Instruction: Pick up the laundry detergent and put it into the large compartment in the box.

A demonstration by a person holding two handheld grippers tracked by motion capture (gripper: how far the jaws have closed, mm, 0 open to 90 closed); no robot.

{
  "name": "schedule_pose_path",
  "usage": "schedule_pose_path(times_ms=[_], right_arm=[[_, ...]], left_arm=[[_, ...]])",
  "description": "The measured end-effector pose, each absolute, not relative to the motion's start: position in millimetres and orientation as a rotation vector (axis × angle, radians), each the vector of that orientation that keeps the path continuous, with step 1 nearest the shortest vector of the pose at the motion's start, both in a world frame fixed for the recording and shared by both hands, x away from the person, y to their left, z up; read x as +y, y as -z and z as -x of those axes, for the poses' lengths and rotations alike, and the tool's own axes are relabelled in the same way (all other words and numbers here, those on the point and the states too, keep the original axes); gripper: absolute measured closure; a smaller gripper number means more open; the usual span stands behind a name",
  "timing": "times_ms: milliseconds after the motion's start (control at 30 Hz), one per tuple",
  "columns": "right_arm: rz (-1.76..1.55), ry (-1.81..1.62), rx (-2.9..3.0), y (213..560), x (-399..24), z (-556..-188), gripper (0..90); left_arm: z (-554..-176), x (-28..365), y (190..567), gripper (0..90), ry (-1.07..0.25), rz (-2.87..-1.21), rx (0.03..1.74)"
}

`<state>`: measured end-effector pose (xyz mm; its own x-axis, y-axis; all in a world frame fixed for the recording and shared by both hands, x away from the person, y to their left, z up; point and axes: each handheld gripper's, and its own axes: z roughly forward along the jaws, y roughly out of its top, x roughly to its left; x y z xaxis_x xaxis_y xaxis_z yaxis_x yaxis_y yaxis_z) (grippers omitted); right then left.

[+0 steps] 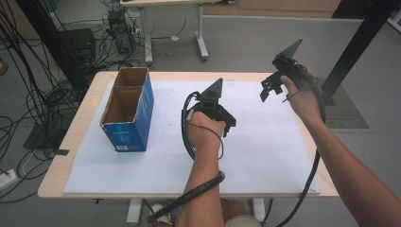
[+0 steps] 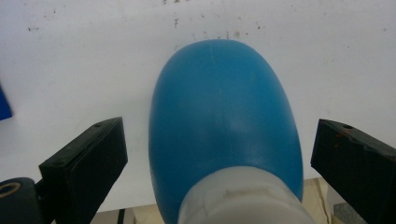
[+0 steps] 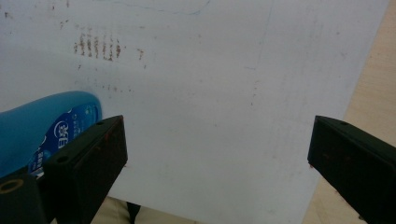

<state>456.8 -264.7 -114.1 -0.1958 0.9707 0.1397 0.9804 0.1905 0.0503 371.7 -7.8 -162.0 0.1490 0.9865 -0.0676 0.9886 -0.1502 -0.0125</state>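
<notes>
The blue carton (image 1: 128, 109) stands open-topped near the left edge of the white sheet (image 1: 265, 156), well apart from both grippers. Toward the sheet's middle, the left gripper (image 1: 223, 124) hangs over a blue bottle (image 2: 223, 116) with a pale cap end; its jaws are spread wide, one on each side of the body, touching neither flank. The risk here is a slip: the bottle's flanks are rounded and smooth, so jaws closing off-centre could squirt it sideways or roll it across the sheet. The left forearm comes in from the near edge, wrist bent, gripper tipped downward. The right gripper (image 1: 270, 85) is held raised near the far right corner, jaws wide apart and empty, arm stretched forward.
</notes>
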Motion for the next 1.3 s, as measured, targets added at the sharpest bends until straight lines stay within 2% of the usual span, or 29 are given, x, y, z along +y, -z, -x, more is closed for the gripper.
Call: schedule_pose_path(times_ms=[1300], right_arm=[[1.939, 0.194, -2.368, 113.6, -262.5, -456.0, 4.5]], left_arm=[[-369.0, -6.6, 163.5, 4.3, 0.085, -2.368, 2.006]])
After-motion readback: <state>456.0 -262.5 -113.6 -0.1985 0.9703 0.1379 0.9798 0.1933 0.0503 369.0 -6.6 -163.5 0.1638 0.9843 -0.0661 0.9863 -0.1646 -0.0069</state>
